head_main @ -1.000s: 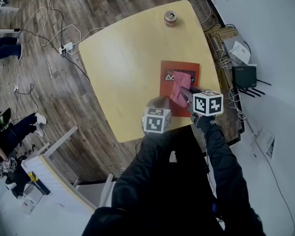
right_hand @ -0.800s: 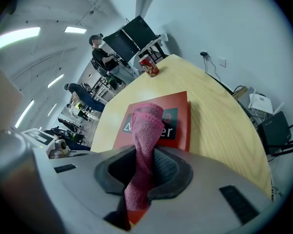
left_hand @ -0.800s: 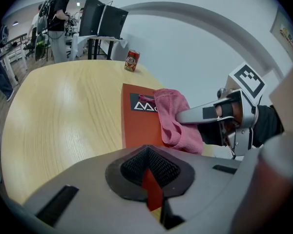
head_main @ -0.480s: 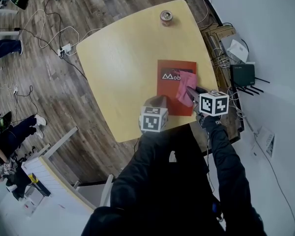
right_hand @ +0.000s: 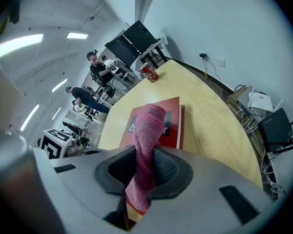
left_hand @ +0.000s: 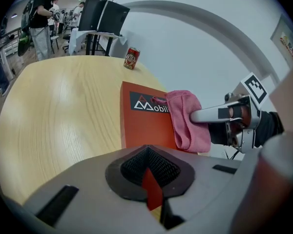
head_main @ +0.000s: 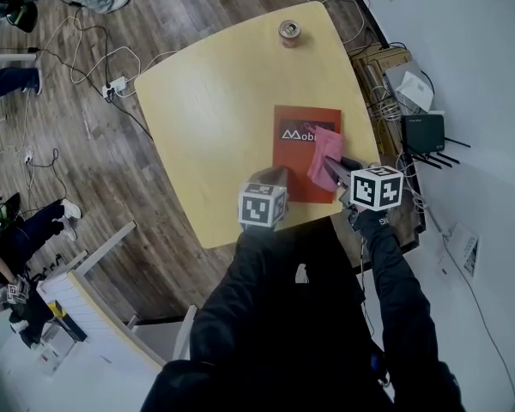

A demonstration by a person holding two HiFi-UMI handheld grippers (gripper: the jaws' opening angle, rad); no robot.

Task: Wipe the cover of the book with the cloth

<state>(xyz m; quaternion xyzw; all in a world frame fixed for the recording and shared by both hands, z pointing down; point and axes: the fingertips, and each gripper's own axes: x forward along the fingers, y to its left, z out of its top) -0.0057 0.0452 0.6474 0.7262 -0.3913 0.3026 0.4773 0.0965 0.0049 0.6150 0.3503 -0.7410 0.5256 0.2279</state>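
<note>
Pinching nubby pink cloth (head_main: 324, 154), right tongs (right_hand: 138, 178) overhang flat red book (head_main: 293, 154); left tongs (left_hand: 150, 186) clamp its corner

Nubbly, matt pink terry cloth (head_main: 324, 157) against the smooth, faintly glossy red paper cover of the book (head_main: 293, 153). The pale wood-grain tabletop (head_main: 215, 101) has a satin finish. The floor (head_main: 112, 196) is dark, matt planking. The can (head_main: 288, 31) is printed metal.

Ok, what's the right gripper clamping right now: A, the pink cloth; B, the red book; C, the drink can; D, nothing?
A: the right gripper has its jaws shut on the pink cloth, whose free end lies on the red book.
</note>
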